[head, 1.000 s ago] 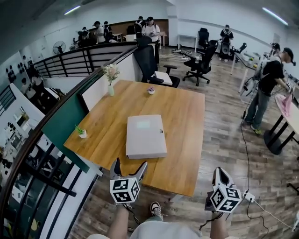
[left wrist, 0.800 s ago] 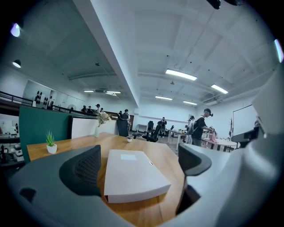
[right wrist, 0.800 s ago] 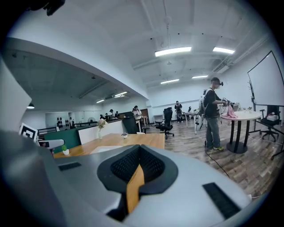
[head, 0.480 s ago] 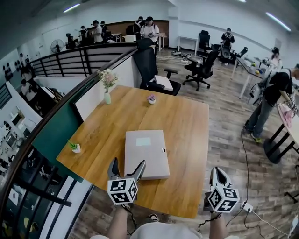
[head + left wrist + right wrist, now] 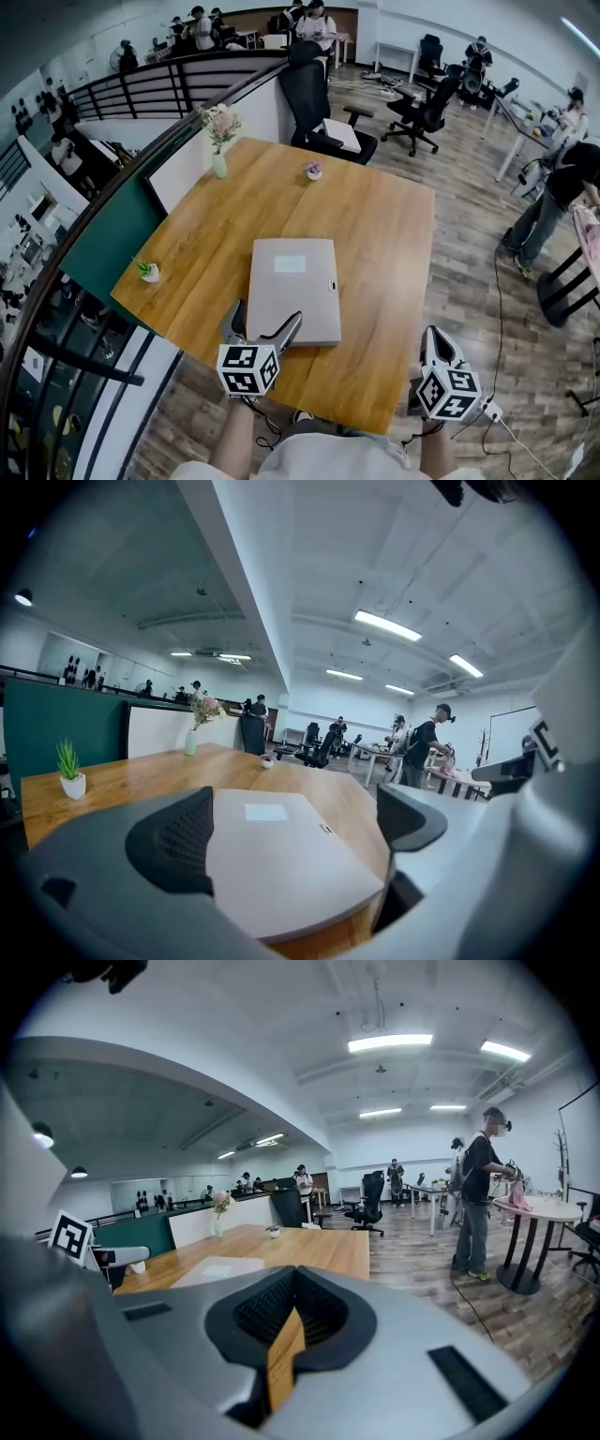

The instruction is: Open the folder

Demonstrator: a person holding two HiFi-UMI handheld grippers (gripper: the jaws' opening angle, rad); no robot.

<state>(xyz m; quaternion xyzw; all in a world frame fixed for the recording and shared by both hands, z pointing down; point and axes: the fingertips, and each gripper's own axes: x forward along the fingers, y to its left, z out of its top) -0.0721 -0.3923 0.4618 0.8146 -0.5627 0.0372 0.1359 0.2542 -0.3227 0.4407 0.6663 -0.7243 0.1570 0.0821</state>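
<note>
A grey folder (image 5: pixel 292 289) lies flat and closed on the wooden table (image 5: pixel 375 244), with a pale label on top and a small clasp (image 5: pixel 332 284) on its right edge. My left gripper (image 5: pixel 262 328) is open, its jaws over the folder's near edge; the left gripper view shows the folder (image 5: pixel 281 855) spreading between the two fingers (image 5: pixel 183 841). My right gripper (image 5: pixel 437 345) hangs just off the table's near right corner, jaws shut with nothing held. In the right gripper view the folder (image 5: pixel 217 1269) lies far left.
A vase of flowers (image 5: pixel 218 141), a small pot (image 5: pixel 313 171) and a little green plant (image 5: pixel 147 271) stand along the table's far and left sides. Office chairs (image 5: pixel 323 103) stand behind the table. A railing (image 5: pixel 56 319) runs along the left. People stand at the right (image 5: pixel 562 187).
The view has closed in on the table. My left gripper has moved forward from the table's near edge to over the folder's near edge. The right gripper kept its place.
</note>
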